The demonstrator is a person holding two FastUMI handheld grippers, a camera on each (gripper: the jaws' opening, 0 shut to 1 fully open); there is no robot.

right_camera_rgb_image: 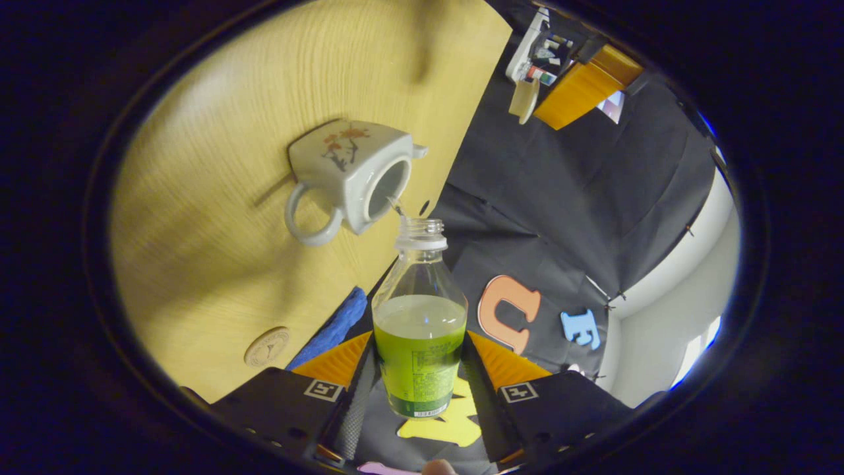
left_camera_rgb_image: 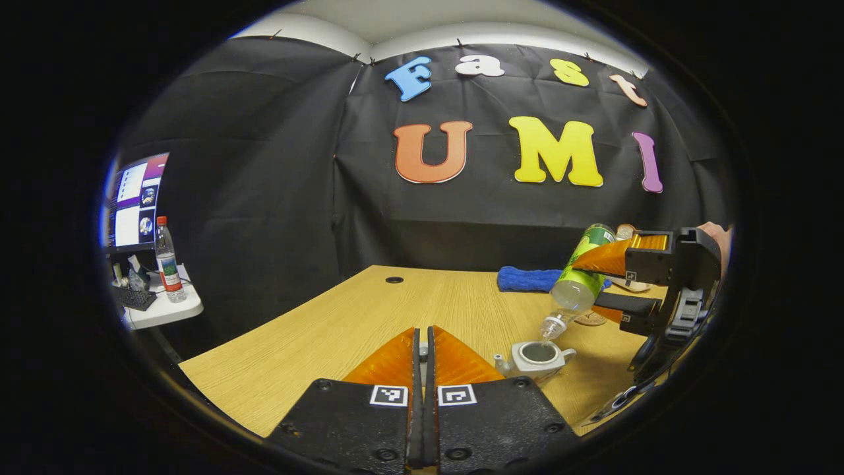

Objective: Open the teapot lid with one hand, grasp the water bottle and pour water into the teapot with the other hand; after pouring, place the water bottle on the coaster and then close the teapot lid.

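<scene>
— Start close. What's in your left gripper [left_camera_rgb_image: 424, 340]?

— One lid [right_camera_rgb_image: 524, 99]. My fingers are pressed almost together, with only a sliver between them. In the left gripper view I can just make out something pale pinched at the tips. The right gripper view shows it plainly: the lid hangs from that gripper, up in the air and well off the table [left_camera_rgb_image: 369, 310].

— And your right gripper [right_camera_rgb_image: 419, 359]?

— It's clamped on one bottle [right_camera_rgb_image: 419, 277], a finger on each side of the labelled lower half. The jaws are only as wide as the bottle. It has no cap and is tipped mouth-down, with liquid in the labelled end.

— Where's the teapot [left_camera_rgb_image: 537, 358]?

— There's one, standing on the table just past my left fingers and a bit to the right. It's open on top, and the bottle's mouth is right above the opening. From the right gripper view a thin stream [right_camera_rgb_image: 395, 206] runs from the mouth into it.

— What about the coaster [right_camera_rgb_image: 267, 346]?

— One round coaster sits bare on the table beyond the teapot, near the right gripper.

— And further back?

— One blue cloth [left_camera_rgb_image: 527, 278] lies at the table's far edge. Off to the left is a small side table [left_camera_rgb_image: 165, 310] with a second bottle [left_camera_rgb_image: 168, 260] standing capped, one keyboard [left_camera_rgb_image: 135, 298], and one monitor [left_camera_rgb_image: 135, 198] behind.
</scene>
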